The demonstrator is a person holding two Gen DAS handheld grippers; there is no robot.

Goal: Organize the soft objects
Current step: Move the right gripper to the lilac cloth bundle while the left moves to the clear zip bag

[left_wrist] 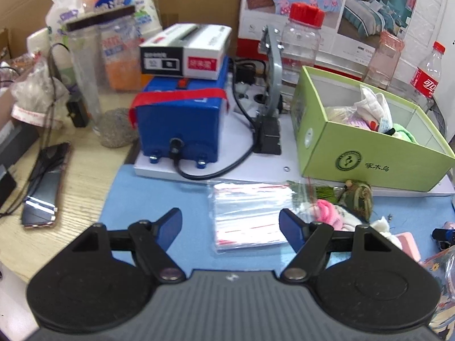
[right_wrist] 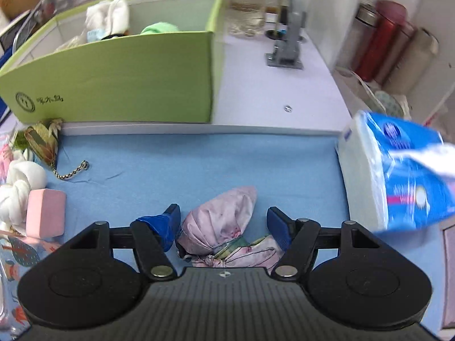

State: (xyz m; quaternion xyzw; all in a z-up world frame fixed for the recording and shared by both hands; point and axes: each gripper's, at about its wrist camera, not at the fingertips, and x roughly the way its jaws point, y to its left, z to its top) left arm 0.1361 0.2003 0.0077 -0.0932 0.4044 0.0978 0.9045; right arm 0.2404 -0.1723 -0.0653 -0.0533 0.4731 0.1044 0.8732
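Nearest item: pink cloth bundle [right_wrist: 220,224], lying on the blue mat [right_wrist: 199,159] at the near edge of the tabletop, between the parted jaws of my right gripper [right_wrist: 223,223]. Jaws open, one on each side of the bundle; whether either pad touches the cloth I cannot tell. Bundle is knotted at the near end and tapers to a point away from me. Judged light, soft, squashable, not fragile. Best hold looks to be across the plump middle, just ahead of the knot, where the cloth should bunch and not slide out.

Left gripper [left_wrist: 230,223]: jaws open and empty, hanging over a packet of clear plastic bags [left_wrist: 247,216] on the mat.

Destination, by my reckoning: green box [right_wrist: 113,79] on the white board at the far edge of the mat, already holding white and green soft pieces.

Loose soft items at the mat's left side, right-hand view: white knotted cloth [right_wrist: 20,187], pink block [right_wrist: 45,213], leaf-wrapped charm [right_wrist: 42,142] with cord, close against the box front.

Other: blue tissue pack [right_wrist: 398,176] at the right edge of the mat; phone [left_wrist: 45,184] on the wooden tabletop at the left.
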